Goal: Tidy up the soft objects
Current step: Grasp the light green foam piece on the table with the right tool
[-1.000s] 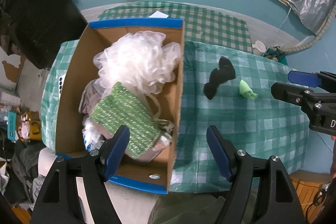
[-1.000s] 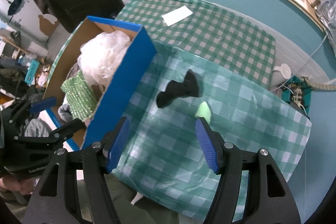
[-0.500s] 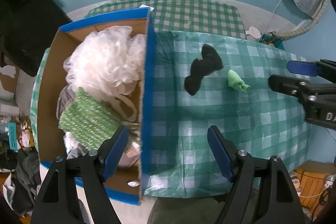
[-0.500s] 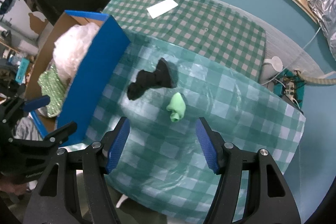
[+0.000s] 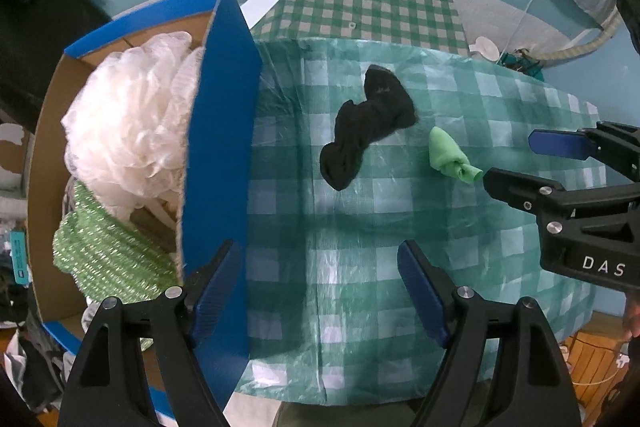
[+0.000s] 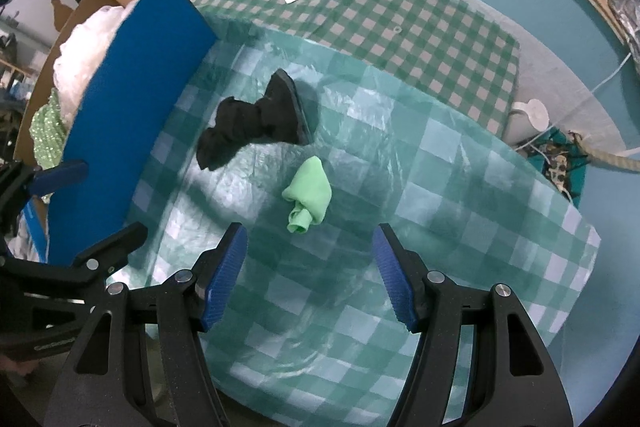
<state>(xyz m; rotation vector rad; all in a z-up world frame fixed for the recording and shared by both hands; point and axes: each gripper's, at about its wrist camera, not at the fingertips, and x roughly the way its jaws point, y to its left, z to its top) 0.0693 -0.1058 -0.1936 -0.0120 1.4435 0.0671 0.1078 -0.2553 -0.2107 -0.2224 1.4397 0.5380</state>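
Crumpled black sock (image 6: 252,125) beside rolled green cloth (image 6: 310,197).

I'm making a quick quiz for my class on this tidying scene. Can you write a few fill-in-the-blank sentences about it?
1. The white mesh pouf lies inside the ____.
2. The small rolled cloth on the tablecloth is light ____ in colour.
3. Between that cloth and the cardboard box lies a crumpled ____ sock.
4. The right gripper holds nothing, and its jaws are ____.

Missing words: box; green; black; open
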